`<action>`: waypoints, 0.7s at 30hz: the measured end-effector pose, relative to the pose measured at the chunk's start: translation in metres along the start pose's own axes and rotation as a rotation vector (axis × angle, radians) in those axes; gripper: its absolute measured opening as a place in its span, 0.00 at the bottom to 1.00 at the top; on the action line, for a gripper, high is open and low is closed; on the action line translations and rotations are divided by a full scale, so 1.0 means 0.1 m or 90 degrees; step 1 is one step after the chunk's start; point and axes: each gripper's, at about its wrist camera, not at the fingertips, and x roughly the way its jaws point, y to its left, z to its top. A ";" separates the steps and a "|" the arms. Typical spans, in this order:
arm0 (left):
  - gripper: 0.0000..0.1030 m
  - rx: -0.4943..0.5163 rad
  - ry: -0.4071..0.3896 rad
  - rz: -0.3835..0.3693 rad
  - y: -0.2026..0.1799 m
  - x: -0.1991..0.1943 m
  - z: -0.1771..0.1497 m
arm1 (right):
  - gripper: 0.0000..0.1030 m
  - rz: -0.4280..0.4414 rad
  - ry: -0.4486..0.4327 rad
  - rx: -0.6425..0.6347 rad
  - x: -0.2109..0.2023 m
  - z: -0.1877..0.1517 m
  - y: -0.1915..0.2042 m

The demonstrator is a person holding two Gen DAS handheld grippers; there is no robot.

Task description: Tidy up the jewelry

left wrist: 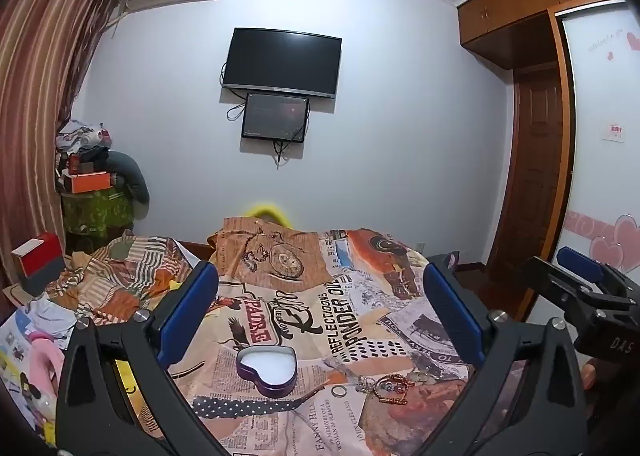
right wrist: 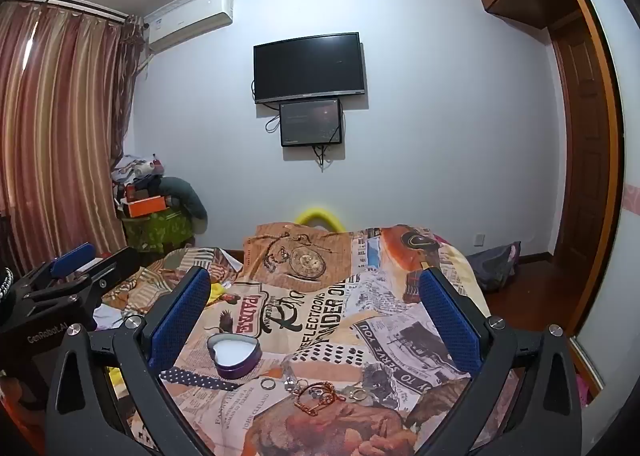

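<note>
A purple heart-shaped tin point(left wrist: 267, 370) point(right wrist: 235, 355) with a white lining lies uncovered on the newspaper-print bedspread point(left wrist: 360, 320). Right of it sit a silver ring point(left wrist: 339, 391) point(right wrist: 267, 384), a copper-coloured chain bracelet point(left wrist: 394, 390) point(right wrist: 318, 396) and a few small rings point(right wrist: 358, 394). My left gripper point(left wrist: 320, 316) hovers open above the tin and jewelry, nothing between its blue pads. My right gripper point(right wrist: 314, 316) is open too and holds nothing. Each gripper shows at the edge of the other's view: the right gripper point(left wrist: 580, 276) and the left gripper point(right wrist: 64, 272).
The bed fills the foreground. Crumpled striped bedding point(left wrist: 120, 280), a red-and-white box point(left wrist: 36, 260) and pink and yellow items point(left wrist: 36, 360) lie on its left. Two dark screens point(left wrist: 280, 64) hang on the far wall. Wardrobe and door point(left wrist: 532, 160) stand right; a cluttered pile point(right wrist: 156, 200) sits by the curtain.
</note>
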 end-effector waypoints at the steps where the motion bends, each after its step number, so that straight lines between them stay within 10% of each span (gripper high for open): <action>1: 1.00 0.000 0.000 0.000 0.00 -0.01 0.00 | 1.00 0.000 0.001 0.001 0.00 0.00 0.00; 21: 1.00 -0.001 0.011 0.025 0.06 0.04 -0.02 | 1.00 0.002 0.008 -0.007 0.02 0.01 0.02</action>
